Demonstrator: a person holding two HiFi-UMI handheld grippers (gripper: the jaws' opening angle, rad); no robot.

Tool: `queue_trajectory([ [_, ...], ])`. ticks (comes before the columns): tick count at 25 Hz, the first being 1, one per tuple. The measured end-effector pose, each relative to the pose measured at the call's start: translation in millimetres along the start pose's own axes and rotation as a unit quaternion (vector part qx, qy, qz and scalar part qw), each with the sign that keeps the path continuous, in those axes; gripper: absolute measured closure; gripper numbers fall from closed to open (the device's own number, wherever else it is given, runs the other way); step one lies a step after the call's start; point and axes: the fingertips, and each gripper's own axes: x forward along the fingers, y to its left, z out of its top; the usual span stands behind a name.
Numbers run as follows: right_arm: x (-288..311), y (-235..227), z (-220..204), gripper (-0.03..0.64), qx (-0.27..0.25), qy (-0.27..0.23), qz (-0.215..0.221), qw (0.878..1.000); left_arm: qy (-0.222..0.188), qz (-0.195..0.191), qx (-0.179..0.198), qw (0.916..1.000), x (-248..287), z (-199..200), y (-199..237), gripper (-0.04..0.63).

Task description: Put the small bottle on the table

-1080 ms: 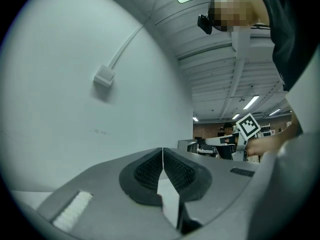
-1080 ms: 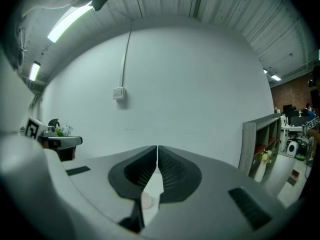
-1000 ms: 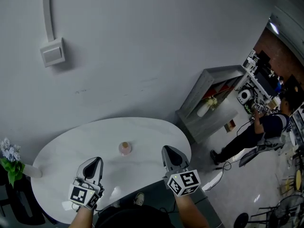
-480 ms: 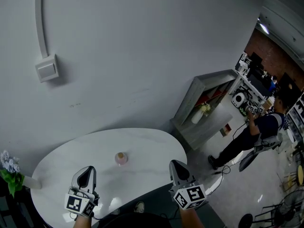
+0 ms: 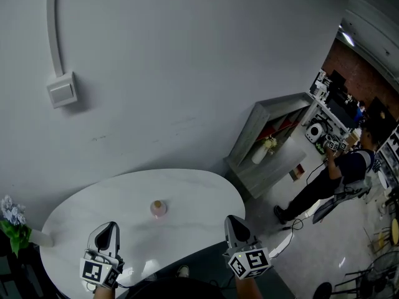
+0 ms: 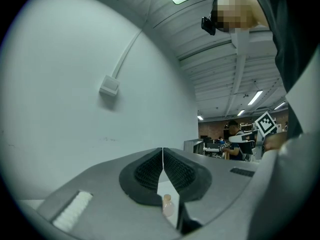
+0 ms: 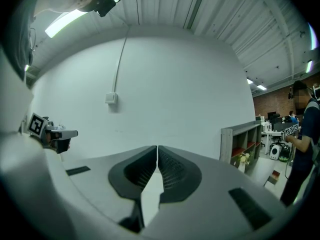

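Note:
A small clear bottle (image 5: 158,208) with pinkish contents and a tan cap stands upright near the middle of the round white table (image 5: 206,192). It also shows low in the left gripper view as a small bottle (image 6: 168,204) beyond the jaws. My left gripper (image 5: 107,228) hovers over the table's near left part, jaws together and empty. My right gripper (image 5: 234,222) is at the table's near right edge, jaws closed on nothing. Both stay short of the bottle and apart from it.
A vase with blue-white flowers (image 5: 14,220) sits at the table's far left edge. A grey wall with a switch box (image 5: 61,90) rises behind. To the right stand a grey shelf unit (image 5: 268,142) and a person (image 5: 336,173) at a cluttered bench.
Both grippers have drawn back toward me, away from the bottle. The bottle stays where it stood on the table.

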Motion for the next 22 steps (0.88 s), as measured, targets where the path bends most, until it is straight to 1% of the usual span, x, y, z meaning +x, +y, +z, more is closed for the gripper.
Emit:
queue_trajectory([
  [6,7,0,-8,0.604,0.003,0.007,0.002,1.0,0.006,-0.001,0.005,1.0,-2,-3,0,0.586],
  [16,23,8,-6,0.606,0.005,0.015,0.024,1.0,0.018,-0.011,0.002,0.9998,5,-4,-6,0.586],
  [22,32,7,-3,0.604,0.005,0.015,0.031,0.999,0.021,-0.01,0.002,0.9997,8,-4,-6,0.586],
])
